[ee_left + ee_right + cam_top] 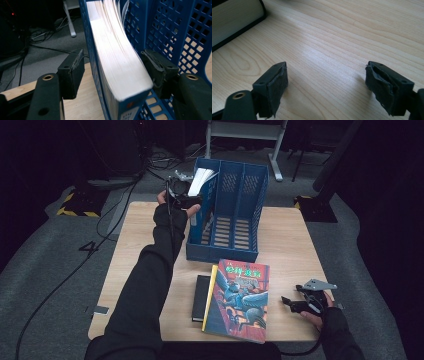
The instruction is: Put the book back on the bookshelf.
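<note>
Dark floor and trailing cables surround a pale wooden table (150,240). At its far side, the left gripper (113,72) has jaws apart around a book (117,57) standing in the blue file rack's (235,210) left slot; brushing it could tip it. Near right, the right gripper (327,87) rests with jaws apart, holding nothing.

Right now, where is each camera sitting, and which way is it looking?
High view: above the table, looking forward and down; both forearms show.
Left gripper view: on the left gripper, looking along its open jaws at the book in the blue file rack.
Right gripper view: on the right gripper, looking at bare wood.
Shared: the rack and book also appear in the high view.
</note>
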`<action>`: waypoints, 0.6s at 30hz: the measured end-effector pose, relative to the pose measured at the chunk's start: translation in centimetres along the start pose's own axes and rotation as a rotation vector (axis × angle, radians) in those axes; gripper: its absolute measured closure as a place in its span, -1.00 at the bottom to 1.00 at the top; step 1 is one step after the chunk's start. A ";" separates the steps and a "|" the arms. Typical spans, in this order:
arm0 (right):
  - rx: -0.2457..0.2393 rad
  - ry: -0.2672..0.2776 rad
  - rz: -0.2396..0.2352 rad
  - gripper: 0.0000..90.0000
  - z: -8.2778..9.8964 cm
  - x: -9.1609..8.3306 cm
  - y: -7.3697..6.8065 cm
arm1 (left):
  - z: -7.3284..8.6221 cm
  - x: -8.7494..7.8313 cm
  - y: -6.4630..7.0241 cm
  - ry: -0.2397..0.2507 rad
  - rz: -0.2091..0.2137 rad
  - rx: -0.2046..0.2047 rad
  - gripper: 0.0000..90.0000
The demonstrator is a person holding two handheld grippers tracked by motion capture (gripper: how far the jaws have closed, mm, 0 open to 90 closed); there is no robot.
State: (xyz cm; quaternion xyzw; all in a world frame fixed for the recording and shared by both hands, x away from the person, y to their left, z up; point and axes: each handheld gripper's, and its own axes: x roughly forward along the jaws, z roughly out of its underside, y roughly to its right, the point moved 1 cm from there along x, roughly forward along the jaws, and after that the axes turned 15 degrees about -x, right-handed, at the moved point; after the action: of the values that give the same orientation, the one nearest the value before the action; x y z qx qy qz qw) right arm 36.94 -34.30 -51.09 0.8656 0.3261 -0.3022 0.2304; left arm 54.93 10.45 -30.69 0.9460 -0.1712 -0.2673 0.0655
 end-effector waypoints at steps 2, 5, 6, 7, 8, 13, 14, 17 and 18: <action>0.000 0.000 0.001 -0.59 0.0 0.0 0.0 | 0.1 -0.5 -0.1 0.000 -0.005 0.014 -0.25; 0.000 0.000 0.001 -0.59 0.0 0.0 0.0 | 0.1 -1.4 -0.4 0.012 0.024 0.010 -0.27; -0.001 0.000 0.001 -0.59 0.0 0.0 0.0 | 0.1 -1.7 -0.5 0.011 0.031 0.016 -0.28; -0.001 -0.001 0.001 -0.59 0.0 0.0 0.0 | 0.2 -2.0 -0.5 0.014 0.038 0.018 -0.28; -0.001 0.000 0.001 -0.59 0.0 0.0 0.0 | 0.3 -2.2 -0.6 0.018 0.040 0.022 -0.29; -0.001 -0.001 0.001 -0.60 0.0 0.0 0.0 | 1.0 -3.2 -0.8 0.015 0.075 0.040 -0.30; -0.001 -0.001 0.000 -0.60 0.0 0.0 0.0 | 1.3 -3.5 -0.9 0.016 0.081 0.045 -0.31; -0.001 -0.001 0.000 -0.60 0.0 0.0 0.0 | 2.0 -4.1 -1.0 0.007 0.101 0.066 -0.32; -0.001 -0.001 0.000 -0.60 0.0 0.0 0.0 | 2.3 -4.3 -1.1 0.004 0.107 0.071 -0.33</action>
State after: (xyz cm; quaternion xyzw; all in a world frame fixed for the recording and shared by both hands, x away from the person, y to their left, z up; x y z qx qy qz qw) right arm 36.97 -34.30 -51.08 0.8653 0.3261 -0.3026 0.2310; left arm 50.60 12.92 -30.80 0.9377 -0.2309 -0.2552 0.0466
